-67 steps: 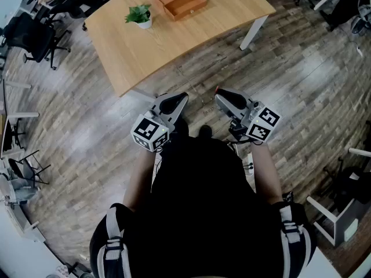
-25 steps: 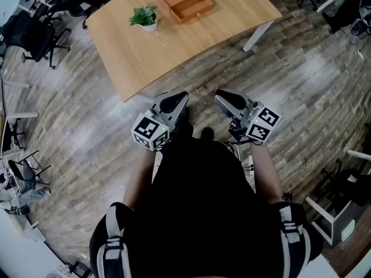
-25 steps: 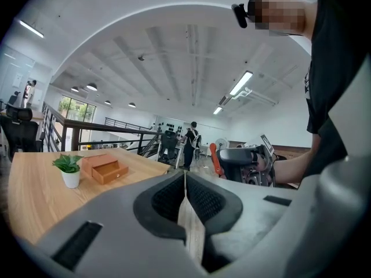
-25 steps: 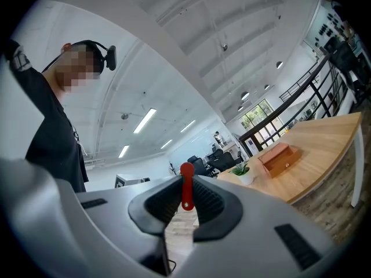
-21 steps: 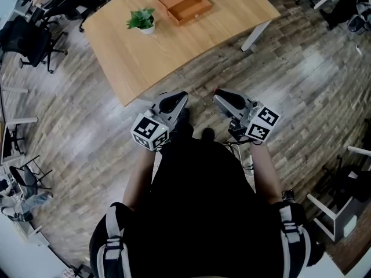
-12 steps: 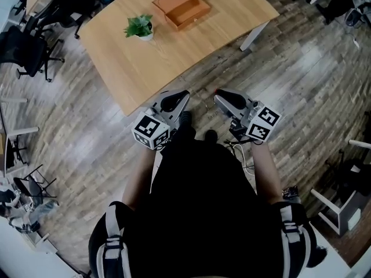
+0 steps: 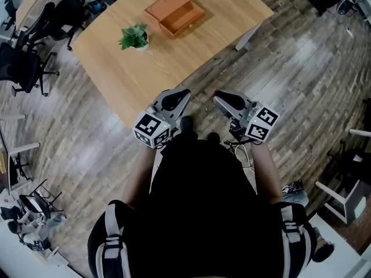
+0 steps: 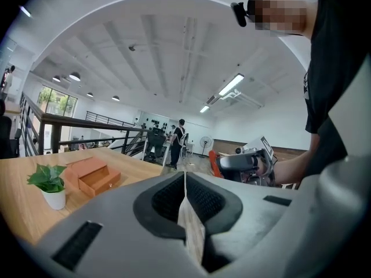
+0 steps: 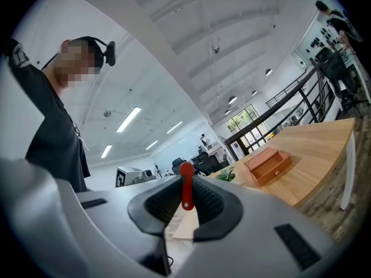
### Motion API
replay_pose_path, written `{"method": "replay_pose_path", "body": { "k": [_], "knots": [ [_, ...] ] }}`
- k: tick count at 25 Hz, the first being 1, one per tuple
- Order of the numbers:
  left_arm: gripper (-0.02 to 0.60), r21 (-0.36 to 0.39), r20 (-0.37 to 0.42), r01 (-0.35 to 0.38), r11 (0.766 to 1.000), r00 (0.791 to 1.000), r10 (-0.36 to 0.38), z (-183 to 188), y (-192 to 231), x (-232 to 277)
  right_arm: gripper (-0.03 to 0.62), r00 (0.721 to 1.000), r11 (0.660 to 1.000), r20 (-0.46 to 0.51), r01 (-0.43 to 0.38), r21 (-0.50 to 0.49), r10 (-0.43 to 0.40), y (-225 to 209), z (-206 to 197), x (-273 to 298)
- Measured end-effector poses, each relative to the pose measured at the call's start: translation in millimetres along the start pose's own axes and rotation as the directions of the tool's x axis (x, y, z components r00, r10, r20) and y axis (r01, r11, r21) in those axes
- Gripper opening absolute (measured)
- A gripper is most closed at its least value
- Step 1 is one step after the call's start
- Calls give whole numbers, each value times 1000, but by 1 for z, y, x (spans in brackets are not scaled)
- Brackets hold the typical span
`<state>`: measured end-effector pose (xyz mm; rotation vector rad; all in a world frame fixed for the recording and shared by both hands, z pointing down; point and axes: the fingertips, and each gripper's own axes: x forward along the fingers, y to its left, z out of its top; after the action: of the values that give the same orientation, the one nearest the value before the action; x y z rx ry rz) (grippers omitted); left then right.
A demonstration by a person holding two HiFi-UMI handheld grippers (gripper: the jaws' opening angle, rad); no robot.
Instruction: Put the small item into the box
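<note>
So the grey wood-plank floor (image 7: 301, 74) takes up most of the room, and on it stands a big light wooden table (image 7: 168, 62) with a curved near edge. A person in a black top (image 7: 197, 207) stands just short of that edge, with a tool in each hand held out level in front. There are black office chairs (image 7: 23, 62) off to the left side, well away from the table.

On the far part of the table sits the orange-brown wooden box (image 7: 174, 13), with its open tray facing up. A small green plant in a white pot (image 7: 134, 37) is near it on the left, not touching.

The left tool (image 7: 177, 95) is pinched fully together with nothing in it, and its tips are close to the table edge. The right tool (image 7: 222, 99) is over the floor beside it, clamped on the small flat red plastic piece (image 9: 186, 187), which stands upright between the pads and pokes out above them. So the red piece is still in the right tool, well apart from the box
</note>
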<state>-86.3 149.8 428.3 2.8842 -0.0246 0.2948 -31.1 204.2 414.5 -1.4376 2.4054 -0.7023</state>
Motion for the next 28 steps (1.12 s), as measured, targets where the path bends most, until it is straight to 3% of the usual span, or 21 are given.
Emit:
{"method": "replay_pose_path", "body": {
  "k": [9,28],
  "knots": [
    [31,11,-11,53,999,999,-53,4,32,0,64,998,999,31,53,-11,-52,-11,7,27],
    [31,25,6,77,997,997,-77,10,78,-37,64,993,995,76,98,-26,-95,1,5,76]
  ]
}}
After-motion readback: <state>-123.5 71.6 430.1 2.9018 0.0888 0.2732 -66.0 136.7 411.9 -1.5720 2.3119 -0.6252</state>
